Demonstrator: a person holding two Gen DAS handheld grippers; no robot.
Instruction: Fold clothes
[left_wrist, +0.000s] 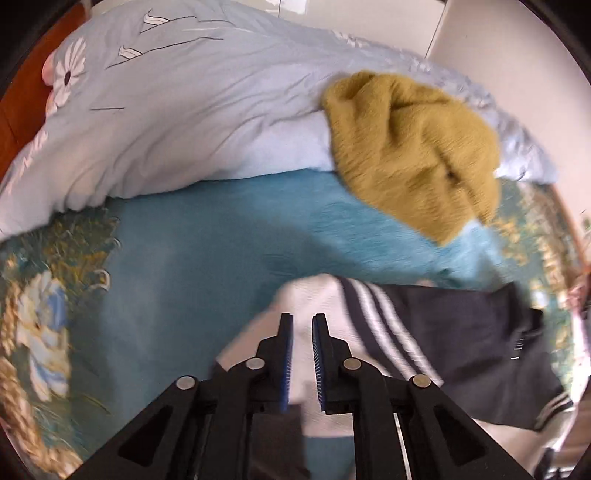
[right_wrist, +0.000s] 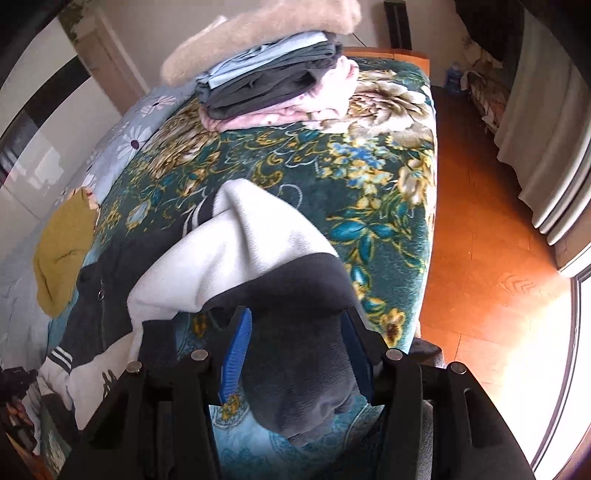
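The dark jacket (right_wrist: 295, 369) with white lining lies rumpled on the floral bedspread (right_wrist: 388, 177). The right gripper (right_wrist: 299, 354) clasps a bunched dark fold; the left gripper (left_wrist: 303, 321) hangs over the white lining, jaws narrowly parted, holding nothing. A mustard sweater (left_wrist: 410, 147) lies near.

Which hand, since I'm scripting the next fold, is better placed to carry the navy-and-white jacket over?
Right: the right gripper holds the navy-and-white fleece jacket by its dark fabric; the left gripper hangs empty above it.

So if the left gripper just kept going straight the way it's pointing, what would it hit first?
Most likely the white lining of the dark striped jacket, lying directly ahead of the left gripper; depth is unclear in this blurred view.
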